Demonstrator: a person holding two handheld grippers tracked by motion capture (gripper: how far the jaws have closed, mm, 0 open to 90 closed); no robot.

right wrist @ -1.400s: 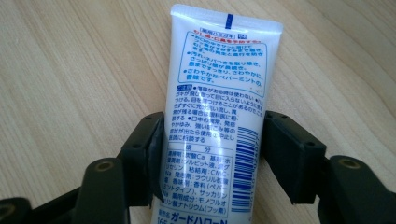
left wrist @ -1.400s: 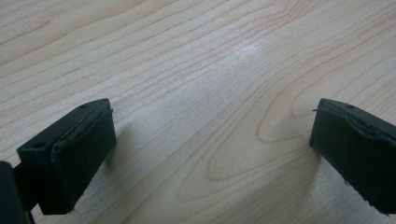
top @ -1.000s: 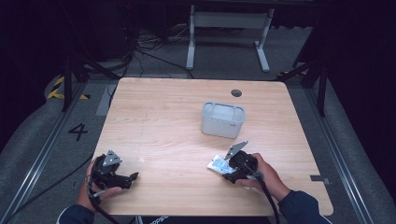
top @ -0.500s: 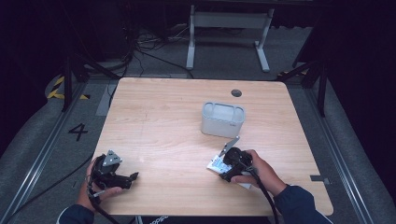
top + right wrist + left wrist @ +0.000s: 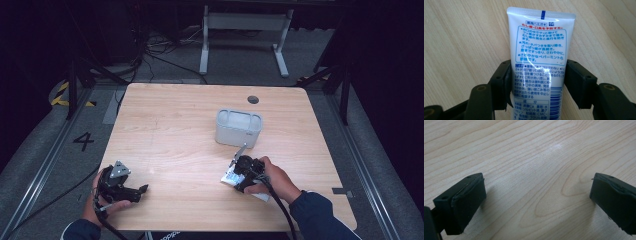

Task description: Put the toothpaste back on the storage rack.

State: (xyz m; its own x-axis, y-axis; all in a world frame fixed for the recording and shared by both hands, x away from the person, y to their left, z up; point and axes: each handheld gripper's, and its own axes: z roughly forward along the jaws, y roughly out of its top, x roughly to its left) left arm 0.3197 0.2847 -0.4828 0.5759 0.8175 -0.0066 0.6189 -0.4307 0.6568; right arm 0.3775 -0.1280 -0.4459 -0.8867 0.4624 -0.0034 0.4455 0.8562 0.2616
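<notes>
A white toothpaste tube (image 5: 540, 45) with blue and red print lies flat on the wooden table (image 5: 175, 130), its crimped end pointing away from my right gripper (image 5: 537, 82). The right jaws have just been closing and their pads now press on both sides of the tube's lower half. In the high view this gripper (image 5: 239, 174) sits over the tube (image 5: 229, 178) at the front right. My left gripper (image 5: 536, 202) stands wide open over bare wood, and the high view places it (image 5: 139, 192) at the front left.
A grey open-top bin (image 5: 239, 128) stands on the table just beyond the right gripper. A round cable hole (image 5: 253, 99) is near the far edge. Dark floor, cables and a metal stand (image 5: 245, 22) surround the table.
My right gripper has shifted a little to the left over the tube, and its jaws now flank it. The left gripper has stayed in place.
</notes>
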